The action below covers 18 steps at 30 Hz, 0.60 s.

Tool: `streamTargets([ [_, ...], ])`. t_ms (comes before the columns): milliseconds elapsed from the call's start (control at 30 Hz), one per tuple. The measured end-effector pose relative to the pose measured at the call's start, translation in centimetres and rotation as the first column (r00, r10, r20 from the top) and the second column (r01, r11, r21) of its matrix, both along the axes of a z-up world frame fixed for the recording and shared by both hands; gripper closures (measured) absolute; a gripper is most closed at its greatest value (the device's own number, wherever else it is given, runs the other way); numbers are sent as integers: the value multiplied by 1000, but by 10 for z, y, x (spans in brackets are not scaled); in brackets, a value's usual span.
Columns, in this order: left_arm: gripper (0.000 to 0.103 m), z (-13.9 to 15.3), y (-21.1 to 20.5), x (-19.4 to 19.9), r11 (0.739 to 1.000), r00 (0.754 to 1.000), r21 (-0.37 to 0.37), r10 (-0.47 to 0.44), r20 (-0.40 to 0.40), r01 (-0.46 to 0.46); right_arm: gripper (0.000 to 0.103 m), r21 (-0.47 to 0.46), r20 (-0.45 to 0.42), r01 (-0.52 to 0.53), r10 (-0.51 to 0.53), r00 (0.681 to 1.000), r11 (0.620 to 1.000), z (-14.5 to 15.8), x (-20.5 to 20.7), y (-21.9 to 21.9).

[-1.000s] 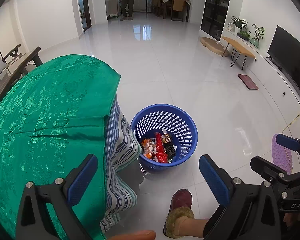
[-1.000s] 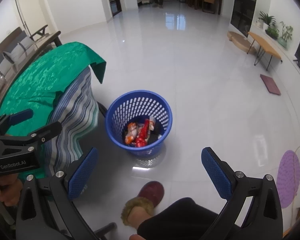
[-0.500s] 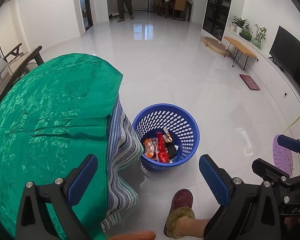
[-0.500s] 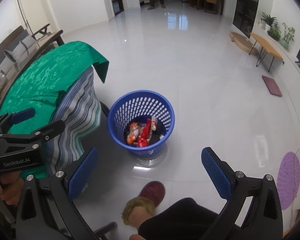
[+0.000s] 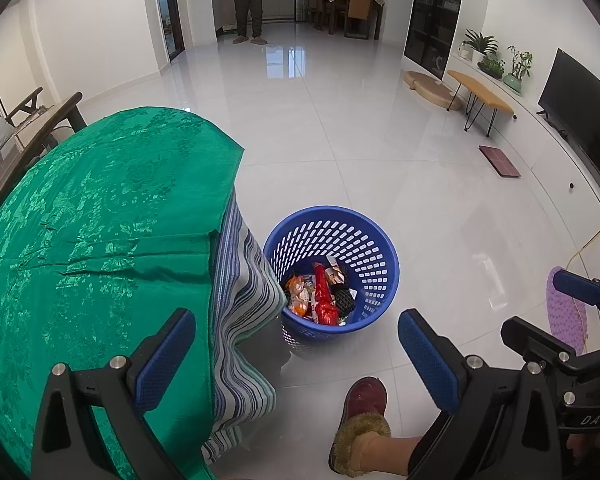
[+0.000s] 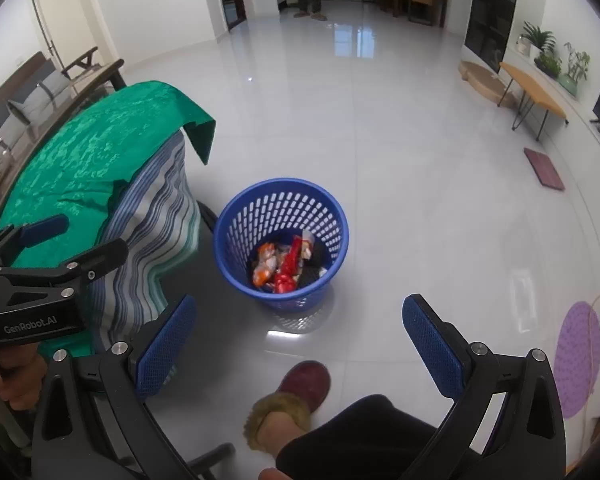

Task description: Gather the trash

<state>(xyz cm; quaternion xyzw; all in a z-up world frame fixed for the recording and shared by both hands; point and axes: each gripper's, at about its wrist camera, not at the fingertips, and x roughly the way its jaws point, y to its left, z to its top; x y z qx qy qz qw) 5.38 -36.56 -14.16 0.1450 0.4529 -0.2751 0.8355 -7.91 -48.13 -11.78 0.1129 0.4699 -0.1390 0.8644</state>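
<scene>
Your left gripper (image 5: pixel 296 348) and right gripper (image 6: pixel 300 340) both stand with jaws wide apart, gripping nothing. Ahead on the floor (image 5: pixel 340 140), the blue basket (image 5: pixel 384 280) contains the trash wrappers (image 5: pixel 320 294), just beside the table's green cloth (image 5: pixel 100 220).

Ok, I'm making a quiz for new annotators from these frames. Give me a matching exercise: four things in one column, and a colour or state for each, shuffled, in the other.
Things:
1. basket
2. tablecloth
3. slipper
4. left gripper

Colours or states:
A. dark red, fuzzy cuff
B. open, holding nothing
C. blue, wrappers inside
D. green, over striped cloth

Pairs: 1-C, 2-D, 3-A, 4-B
</scene>
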Motion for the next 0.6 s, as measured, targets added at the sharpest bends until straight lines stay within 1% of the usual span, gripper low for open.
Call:
streamTargets([
  [400,0,-4,-6,1,1000,1000,16,-15,-1,15,0,10,-8,11,-11,1000,1000,-5,0,-6],
  [600,1,-4,-3,0,1000,1000,3,-18,11,18,0,16,-21,18,-18,1000,1000,-9,0,-8],
])
